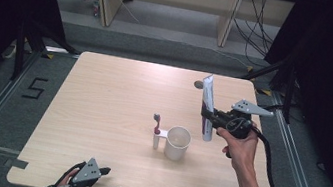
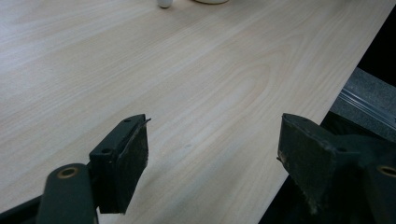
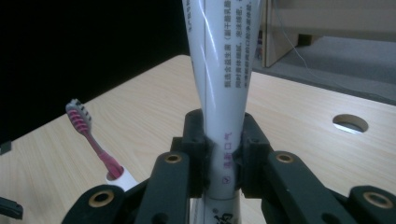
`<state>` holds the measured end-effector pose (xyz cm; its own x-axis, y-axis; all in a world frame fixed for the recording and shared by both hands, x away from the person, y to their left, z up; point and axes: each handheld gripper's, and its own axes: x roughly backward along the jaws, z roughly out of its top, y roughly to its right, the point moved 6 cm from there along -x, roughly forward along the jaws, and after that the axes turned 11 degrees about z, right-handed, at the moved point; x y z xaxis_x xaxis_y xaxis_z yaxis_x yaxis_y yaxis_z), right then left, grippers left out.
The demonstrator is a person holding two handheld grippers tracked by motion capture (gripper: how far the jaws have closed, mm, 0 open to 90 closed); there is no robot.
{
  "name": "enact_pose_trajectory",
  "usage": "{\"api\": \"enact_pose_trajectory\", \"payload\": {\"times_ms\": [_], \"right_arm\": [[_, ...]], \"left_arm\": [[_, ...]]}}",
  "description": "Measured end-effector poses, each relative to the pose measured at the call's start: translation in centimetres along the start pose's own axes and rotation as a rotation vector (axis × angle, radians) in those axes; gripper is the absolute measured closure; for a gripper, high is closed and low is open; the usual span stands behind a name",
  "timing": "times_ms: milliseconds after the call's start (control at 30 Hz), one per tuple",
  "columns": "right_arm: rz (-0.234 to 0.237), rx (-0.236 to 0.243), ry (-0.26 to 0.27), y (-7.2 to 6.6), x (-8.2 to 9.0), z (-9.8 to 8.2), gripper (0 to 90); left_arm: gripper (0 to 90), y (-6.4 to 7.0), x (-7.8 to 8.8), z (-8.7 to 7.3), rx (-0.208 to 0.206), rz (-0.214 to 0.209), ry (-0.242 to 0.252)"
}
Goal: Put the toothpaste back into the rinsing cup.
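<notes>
Right gripper view: toothpaste tube (image 3: 224, 84) clamped between jaws (upright), right gripper (image 3: 223, 158)

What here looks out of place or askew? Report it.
Nothing looks spilled or damaged. The toothpaste tube is off the table, clamped upright in the right gripper. The toothbrush stands in its holder beside the cup.
</notes>
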<state>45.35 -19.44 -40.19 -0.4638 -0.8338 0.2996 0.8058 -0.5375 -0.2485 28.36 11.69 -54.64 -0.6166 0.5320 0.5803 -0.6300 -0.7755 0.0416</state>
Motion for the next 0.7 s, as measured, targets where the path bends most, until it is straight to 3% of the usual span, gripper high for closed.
{"api": "enact_pose_trajectory", "payload": {"times_ms": [167,233,333,367,400,433,467,500,700], "right_arm": [[0.024,-0.019,0.008,-0.8,-0.8,-0.2,77.0],[0.028,0.008,0.012,-0.9,-1.1,-0.2,76.9],[0.044,-0.004,0.026,-1.4,-1.5,0.0,77.0],[0.055,-0.009,0.021,-1.6,-1.7,-0.1,76.9],[0.057,-0.007,0.028,-1.8,-2.0,0.0,76.9],[0.058,-0.015,0.008,-2.1,-2.3,-0.2,76.9],[0.065,-0.001,0.011,-2.2,-2.5,-0.1,76.9],[0.078,-0.018,0.011,-2.4,-2.8,-0.3,76.9],[0.078,-0.015,0.004,-2.4,-3.9,-1.0,76.9]], "left_arm": [[23.6,0.1,0.1,0.0,-0.006,0.005,-0.006],[23.4,0.1,0.1,0.0,-0.007,0.007,-0.004],[22.9,0.1,0.1,0.1,-0.009,0.007,-0.007],[22.8,-0.1,0.2,-0.1,-0.033,0.015,-0.020],[22.7,0.2,0.1,0.0,-0.005,0.010,-0.003],[22.5,0.2,0.1,0.0,-0.007,0.011,-0.003],[22.4,0.1,0.0,0.0,-0.009,0.011,0.000],[22.4,0.1,0.1,0.0,-0.008,0.012,-0.003],[22.4,0.1,0.1,0.0,-0.018,0.010,-0.002]]}}
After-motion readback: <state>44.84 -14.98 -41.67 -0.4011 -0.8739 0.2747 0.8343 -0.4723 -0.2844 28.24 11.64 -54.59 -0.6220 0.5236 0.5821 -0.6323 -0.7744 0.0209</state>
